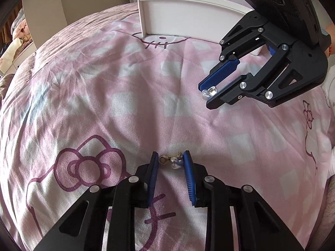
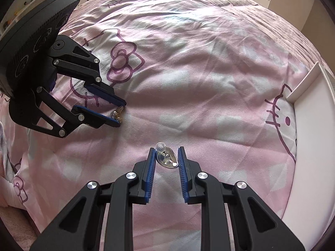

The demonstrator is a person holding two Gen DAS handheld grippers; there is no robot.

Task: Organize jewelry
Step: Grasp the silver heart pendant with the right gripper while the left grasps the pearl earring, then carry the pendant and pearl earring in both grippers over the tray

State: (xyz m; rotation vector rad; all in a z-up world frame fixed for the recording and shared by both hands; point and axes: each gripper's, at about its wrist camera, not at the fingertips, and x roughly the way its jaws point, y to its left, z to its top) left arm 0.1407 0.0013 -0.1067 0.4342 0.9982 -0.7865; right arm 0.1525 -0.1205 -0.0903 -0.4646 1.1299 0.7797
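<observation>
Two earrings bracketed on the bed, neither pinched yet.
Your left hand-held gripper (image 1: 170,160) straddles the small pearl-and-gold earring (image 1: 171,160), your right hand-held gripper (image 2: 166,156) the silver teardrop earring (image 2: 166,159); both gape, presumably to carry them to the far white open box (image 1: 167,16).

1. In your left wrist view, the pearl earring (image 1: 172,161) lies on the bed (image 1: 125,104) at lower centre, between the left gripper (image 1: 170,159) fingers.
2. The box (image 1: 188,18) sits on the bed at upper centre.
3. The right gripper (image 1: 209,96), upper right, brackets the crystal earring (image 1: 209,92).
</observation>
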